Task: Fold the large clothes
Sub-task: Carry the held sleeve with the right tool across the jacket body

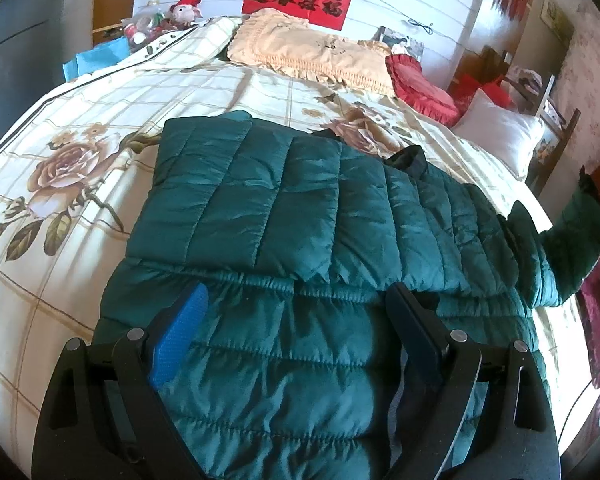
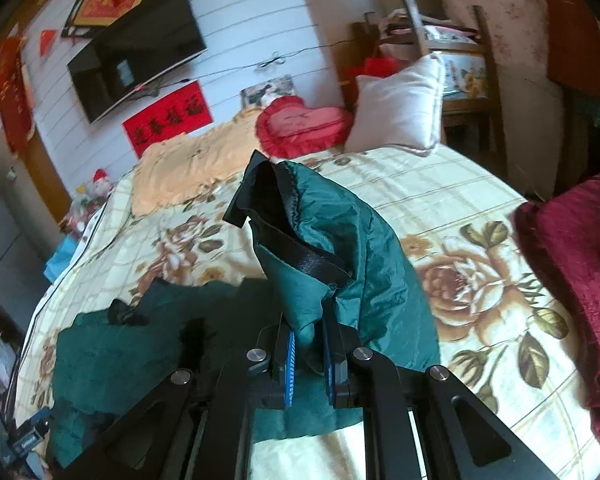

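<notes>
my right gripper (image 2: 310, 354) is squeezed tight on a bunched bit of the puffy dark green quilted jacket (image 1: 300, 216), near the sleeve end with the black cuff (image 2: 276, 204). that sleeve is lifted off the bed. the rest of the jacket lies spread on the cream bed cover with big brown roses (image 1: 60, 160), close to me.

my left gripper (image 1: 296, 320) is wide apart and holds nothing. its blue pad (image 1: 180, 340) sits just over the jacket near a stitched seam.

what could go wrong, i think: the shiny cloth may slip out of my right grip, since i only have a small bunch. if i pull too hard, the whole jacket may slide and lose its shape. the sleeve could also land crooked.

there is lots of bare bed to the left and past the jacket. the frilly peach pillow (image 1: 312, 56) and red heart-shaped cushion (image 2: 300, 124) are well apart from it. on the right the bed edge and a dark red fuzzy cloth (image 2: 572, 280) are near, so i have less room there.
</notes>
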A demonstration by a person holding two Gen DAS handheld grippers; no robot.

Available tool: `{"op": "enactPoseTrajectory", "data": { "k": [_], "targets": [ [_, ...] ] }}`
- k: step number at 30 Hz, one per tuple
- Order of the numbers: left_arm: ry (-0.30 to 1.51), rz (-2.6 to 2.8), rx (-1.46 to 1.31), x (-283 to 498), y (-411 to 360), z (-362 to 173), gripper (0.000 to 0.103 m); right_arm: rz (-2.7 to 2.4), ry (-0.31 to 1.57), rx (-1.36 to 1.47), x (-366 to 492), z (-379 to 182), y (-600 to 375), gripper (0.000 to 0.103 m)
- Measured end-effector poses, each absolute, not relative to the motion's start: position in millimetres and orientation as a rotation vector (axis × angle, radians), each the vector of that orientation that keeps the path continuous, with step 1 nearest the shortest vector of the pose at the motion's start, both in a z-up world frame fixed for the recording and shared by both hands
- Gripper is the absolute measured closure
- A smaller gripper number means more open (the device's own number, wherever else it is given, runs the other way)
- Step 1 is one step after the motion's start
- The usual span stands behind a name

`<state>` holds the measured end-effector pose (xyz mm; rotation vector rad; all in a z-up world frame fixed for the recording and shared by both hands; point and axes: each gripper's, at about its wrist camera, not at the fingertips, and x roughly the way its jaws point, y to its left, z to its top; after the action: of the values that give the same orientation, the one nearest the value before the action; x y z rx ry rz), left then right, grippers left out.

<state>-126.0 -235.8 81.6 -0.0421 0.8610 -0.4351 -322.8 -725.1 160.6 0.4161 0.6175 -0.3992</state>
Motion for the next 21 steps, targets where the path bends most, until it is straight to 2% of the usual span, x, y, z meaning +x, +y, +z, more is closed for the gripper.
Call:
{"op": "enactPoseTrajectory", "data": {
  "k": [21],
  "targets": [
    [0.848, -0.426, -0.079, -126.2, -214.6, 86.9, 0.012, -0.162, 0.746, 0.339, -259.4, 149.6, -616.8, 0.092]
  ]
}}
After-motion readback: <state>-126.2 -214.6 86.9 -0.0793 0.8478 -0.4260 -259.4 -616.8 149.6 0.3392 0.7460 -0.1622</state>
